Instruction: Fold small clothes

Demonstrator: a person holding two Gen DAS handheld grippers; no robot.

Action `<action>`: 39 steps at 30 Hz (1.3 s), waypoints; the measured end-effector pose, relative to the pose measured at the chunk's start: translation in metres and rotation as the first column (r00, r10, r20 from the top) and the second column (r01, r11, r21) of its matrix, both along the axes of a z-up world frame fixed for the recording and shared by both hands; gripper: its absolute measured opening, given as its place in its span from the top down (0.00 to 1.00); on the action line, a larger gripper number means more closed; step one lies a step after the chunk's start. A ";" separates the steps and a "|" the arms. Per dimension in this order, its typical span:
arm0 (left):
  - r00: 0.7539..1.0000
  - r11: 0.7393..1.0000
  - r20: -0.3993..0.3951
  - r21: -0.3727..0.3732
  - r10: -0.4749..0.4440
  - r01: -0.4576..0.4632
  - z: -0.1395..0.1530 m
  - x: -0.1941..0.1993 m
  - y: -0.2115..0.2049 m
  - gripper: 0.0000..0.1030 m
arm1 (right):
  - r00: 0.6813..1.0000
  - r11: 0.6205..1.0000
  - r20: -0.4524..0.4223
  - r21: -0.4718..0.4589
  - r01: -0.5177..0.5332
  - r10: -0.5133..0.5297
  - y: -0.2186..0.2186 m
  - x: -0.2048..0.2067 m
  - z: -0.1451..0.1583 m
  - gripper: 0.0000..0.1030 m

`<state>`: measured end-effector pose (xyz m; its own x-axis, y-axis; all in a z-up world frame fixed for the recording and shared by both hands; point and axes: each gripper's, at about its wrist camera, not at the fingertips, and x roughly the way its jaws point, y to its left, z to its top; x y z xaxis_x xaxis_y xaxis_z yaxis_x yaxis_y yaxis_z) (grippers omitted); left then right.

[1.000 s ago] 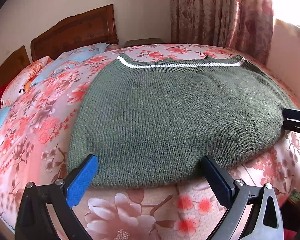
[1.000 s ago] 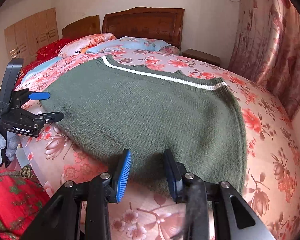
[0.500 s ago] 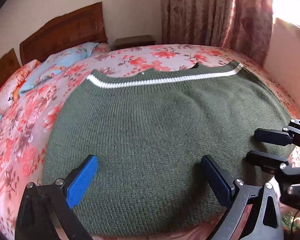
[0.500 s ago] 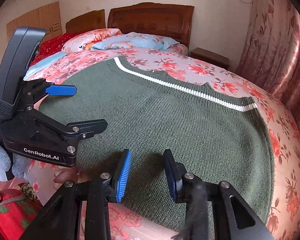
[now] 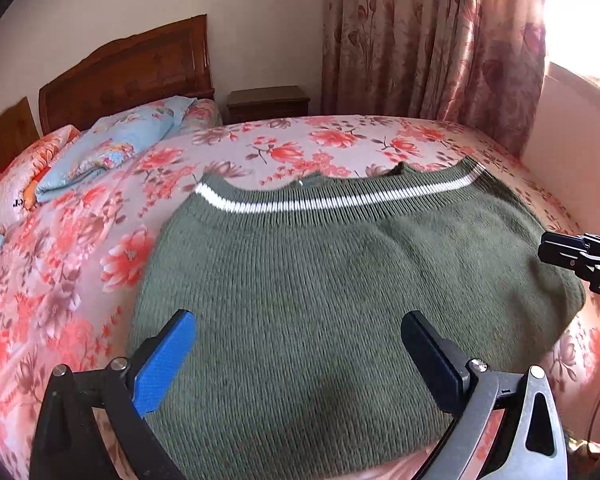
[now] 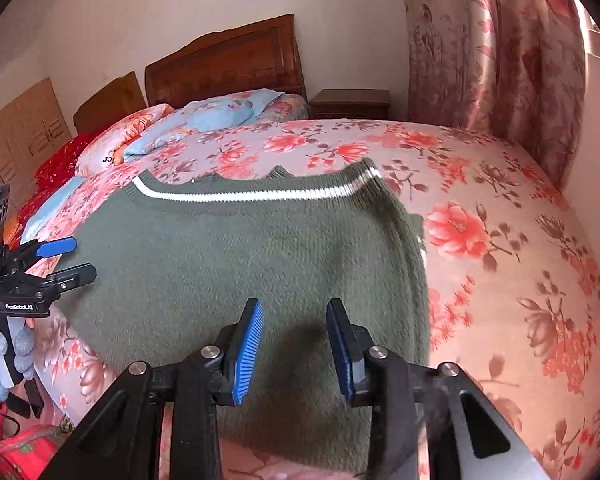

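Observation:
A dark green knitted sweater (image 5: 340,288) with a white stripe along its far ribbed edge lies flat on the floral bed; it also shows in the right wrist view (image 6: 240,256). My left gripper (image 5: 296,344) is open and empty, hovering over the sweater's near left part. My right gripper (image 6: 294,332) is open and empty over the sweater's near right part. The left gripper shows at the left of the right wrist view (image 6: 66,258). The right gripper's tip shows at the right edge of the left wrist view (image 5: 580,256).
The floral bedspread (image 6: 500,260) extends to the right of the sweater. Pillows (image 5: 112,148) lie by the wooden headboard (image 5: 128,68). A nightstand (image 6: 352,102) and a curtain (image 5: 440,40) stand behind the bed. Red items (image 6: 16,448) lie on the floor at left.
Both grippers have moved forward over the sweater from the bed's near edge and now ride higher, apart again. Both stay open and empty. The sweater lies in the same place.

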<state>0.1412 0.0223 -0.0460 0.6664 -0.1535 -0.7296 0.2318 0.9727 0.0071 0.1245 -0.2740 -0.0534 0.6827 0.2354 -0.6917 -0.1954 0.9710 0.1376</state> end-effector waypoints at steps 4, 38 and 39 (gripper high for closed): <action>0.996 0.998 -0.069 0.024 0.059 -0.057 -0.016 0.042 0.008 0.00 | 0.998 0.999 -0.057 -0.028 -0.026 0.025 0.014 0.034 -0.011 0.68; 0.984 1.000 -0.176 0.024 0.023 -0.019 -0.036 0.144 0.004 0.00 | 0.996 0.998 -0.080 0.020 0.051 -0.050 -0.007 0.150 -0.020 0.79; 0.984 1.000 -0.175 0.024 0.023 -0.019 -0.036 0.144 0.004 0.00 | 0.995 0.998 -0.083 0.048 0.051 -0.047 -0.010 0.151 -0.020 0.79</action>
